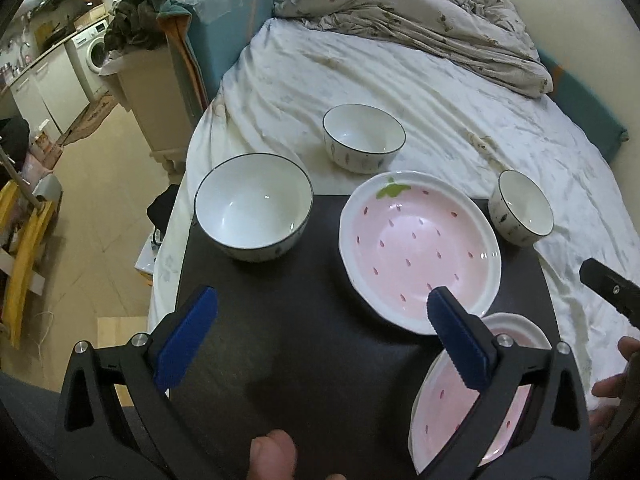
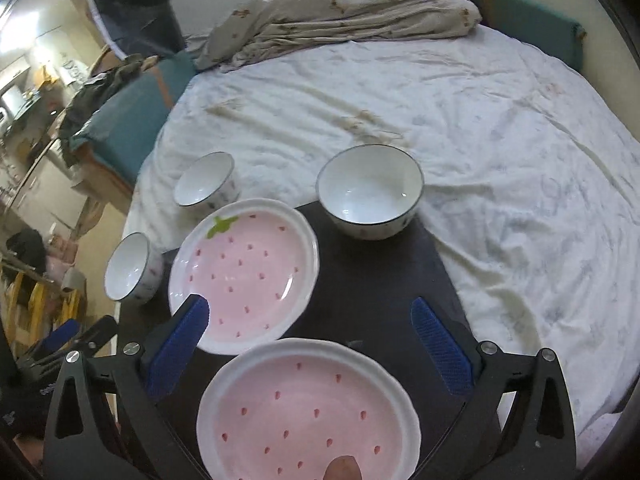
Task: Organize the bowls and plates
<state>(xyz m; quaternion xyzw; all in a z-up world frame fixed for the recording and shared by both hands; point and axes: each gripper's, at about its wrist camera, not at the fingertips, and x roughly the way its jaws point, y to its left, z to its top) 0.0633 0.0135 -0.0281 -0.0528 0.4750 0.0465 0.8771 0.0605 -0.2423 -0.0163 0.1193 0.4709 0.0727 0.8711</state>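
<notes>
Two pink strawberry plates lie on a black tray [image 1: 280, 360]. The far plate [image 1: 420, 248] [image 2: 244, 276] sits mid-tray. The near plate [image 1: 452, 412] [image 2: 308, 412] lies at the tray's front, partly hidden behind a left-gripper finger. White dark-rimmed bowls stand around them: one at the tray's left corner [image 1: 253, 206] [image 2: 132, 268], one on the sheet behind [image 1: 364, 138] [image 2: 204, 180], one at the right corner [image 1: 520, 208] [image 2: 370, 192]. My left gripper [image 1: 320, 336] is open over bare tray. My right gripper [image 2: 310, 320] is open above the near plate, holding nothing.
The tray rests on a bed with a rumpled white sheet [image 2: 500, 160] and a bunched duvet [image 1: 420, 20] at the far end. Left of the bed are a floor, a cabinet [image 1: 148, 92] and a washing machine [image 1: 94, 50]. A person's fingers [image 1: 616, 376] show at the right.
</notes>
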